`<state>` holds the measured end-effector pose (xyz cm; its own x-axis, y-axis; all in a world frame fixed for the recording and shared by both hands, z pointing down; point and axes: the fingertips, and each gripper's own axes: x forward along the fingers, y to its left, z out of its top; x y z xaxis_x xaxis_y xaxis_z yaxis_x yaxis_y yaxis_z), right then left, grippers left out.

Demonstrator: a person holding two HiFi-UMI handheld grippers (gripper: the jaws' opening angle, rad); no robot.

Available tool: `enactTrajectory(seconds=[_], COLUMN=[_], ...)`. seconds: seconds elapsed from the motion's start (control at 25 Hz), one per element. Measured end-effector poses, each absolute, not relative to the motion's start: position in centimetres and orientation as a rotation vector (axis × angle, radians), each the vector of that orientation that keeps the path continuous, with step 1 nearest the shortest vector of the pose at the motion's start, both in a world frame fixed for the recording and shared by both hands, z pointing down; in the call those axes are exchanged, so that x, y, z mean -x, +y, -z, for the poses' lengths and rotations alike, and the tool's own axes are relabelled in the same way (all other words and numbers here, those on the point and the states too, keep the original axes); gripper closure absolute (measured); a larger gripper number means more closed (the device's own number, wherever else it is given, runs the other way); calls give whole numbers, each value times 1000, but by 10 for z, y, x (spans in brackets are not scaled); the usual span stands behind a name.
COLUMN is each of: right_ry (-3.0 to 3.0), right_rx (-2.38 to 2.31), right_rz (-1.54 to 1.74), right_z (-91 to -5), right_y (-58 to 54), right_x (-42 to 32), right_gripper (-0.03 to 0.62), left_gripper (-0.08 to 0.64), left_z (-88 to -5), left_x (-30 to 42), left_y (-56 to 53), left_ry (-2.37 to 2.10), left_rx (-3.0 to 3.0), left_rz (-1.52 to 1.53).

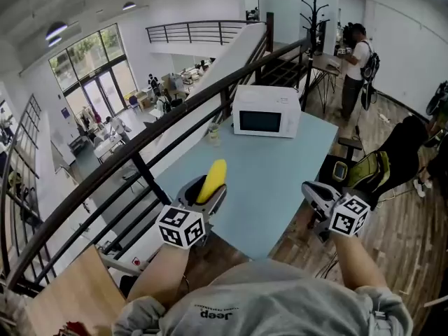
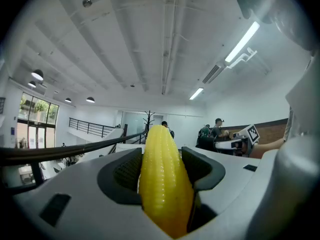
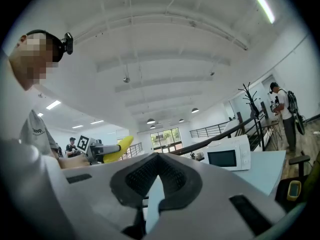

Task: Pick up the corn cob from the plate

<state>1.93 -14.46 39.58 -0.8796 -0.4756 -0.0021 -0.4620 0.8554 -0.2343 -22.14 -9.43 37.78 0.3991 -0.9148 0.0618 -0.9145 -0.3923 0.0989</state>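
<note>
Both forearms were stretched forward from the body, and the grippers were held level over the near edge of the pale blue table (image 1: 280,161). The corn cob (image 1: 213,178) was held in the air by the left gripper (image 1: 210,192). Its long axis was laid along the jaws and its tapered tip was pointed away, toward the microwave (image 1: 266,112). The left jaws were spread wide and clamped on the cob's sides. The right gripper (image 1: 314,190) was held empty, its jaws together at the tips.
</note>
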Motion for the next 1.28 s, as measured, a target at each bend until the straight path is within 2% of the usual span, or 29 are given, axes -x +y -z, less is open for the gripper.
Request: enactTrajectory(seconds=[0.24,0.48,1.28], right_ry=[3034,3021,3025], right_rx=[633,668,786], right_rz=[421,538,616], right_z=[-434,-470,-494], right_y=[-129,-134,-113], right_x=[-65,-88,-16], right_gripper=[577,577,577], left_gripper=[296,296,296], left_z=[-410,-428,-466], left_x=[164,143,196], left_y=[-63,-50,-51], left_ry=[-1666,-1655,-1445], left_rx=[-2413,-2394,-2473], left_rz=[82,31,45])
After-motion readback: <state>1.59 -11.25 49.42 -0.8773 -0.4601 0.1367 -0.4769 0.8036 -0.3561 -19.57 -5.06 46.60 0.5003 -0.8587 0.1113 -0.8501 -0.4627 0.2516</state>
